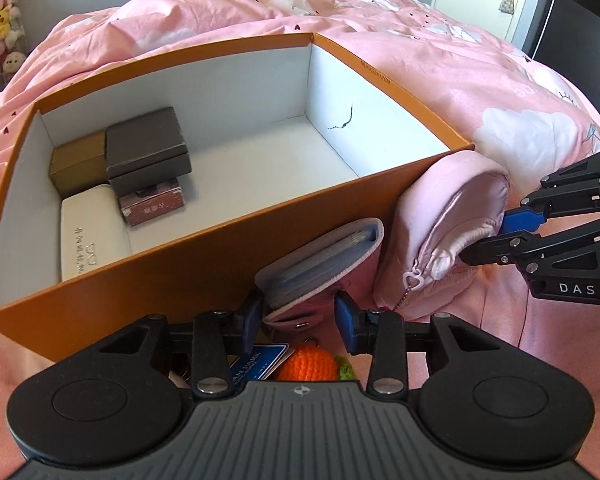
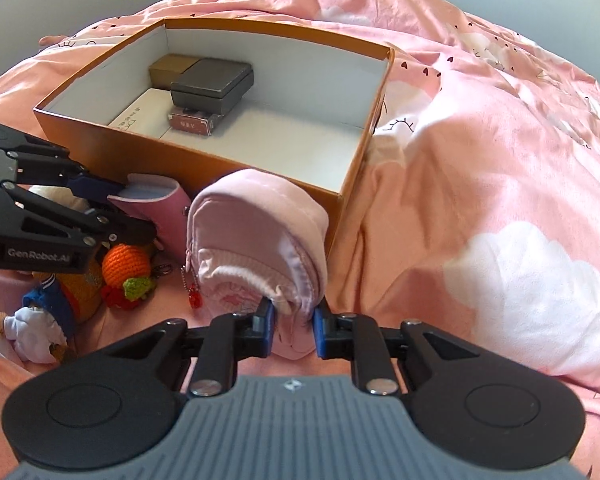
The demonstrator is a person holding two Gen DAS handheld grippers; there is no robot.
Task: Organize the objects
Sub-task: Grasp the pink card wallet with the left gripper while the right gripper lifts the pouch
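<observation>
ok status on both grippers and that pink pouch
Right gripper shut on pink pouch. Left gripper open around pink card holder. Both against orange box wall.

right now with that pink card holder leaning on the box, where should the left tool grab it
Grip the card holder across its flat covers near the lower snap end, coming from the near side, opposite the box. It stands tilted with its open edge up, so the covers face sideways and give the left tool two flat faces. The pouch crowds its right.

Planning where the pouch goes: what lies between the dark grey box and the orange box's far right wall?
Nothing: bare white floor from the dark grey box to that wall, in both views.
</observation>
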